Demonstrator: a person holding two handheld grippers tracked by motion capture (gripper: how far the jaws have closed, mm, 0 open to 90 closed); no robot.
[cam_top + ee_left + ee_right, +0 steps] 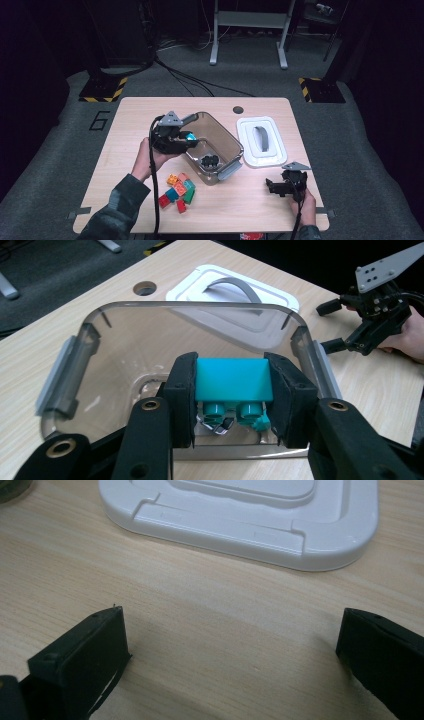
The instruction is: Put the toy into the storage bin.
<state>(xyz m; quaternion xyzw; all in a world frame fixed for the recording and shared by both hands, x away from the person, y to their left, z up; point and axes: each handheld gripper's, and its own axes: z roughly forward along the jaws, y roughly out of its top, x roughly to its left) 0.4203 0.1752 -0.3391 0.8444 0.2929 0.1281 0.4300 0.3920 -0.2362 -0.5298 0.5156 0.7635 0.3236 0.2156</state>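
Over the clear plastic bin (220,145), the left hand-held gripper (234,390) is clamping a teal toy brick (234,380) between its pads, studs facing down above the bin's open mouth. Inside the bin, a dark object (210,161) is lying near the bottom. Just beside the bin's right side, a white lid (261,141) is resting flat on the surface (250,200). Near the bin's left corner, a heap of coloured bricks (178,192) is sitting. Well right of the bin, the right hand-held gripper (232,655) is gaping wide, holding nothing.
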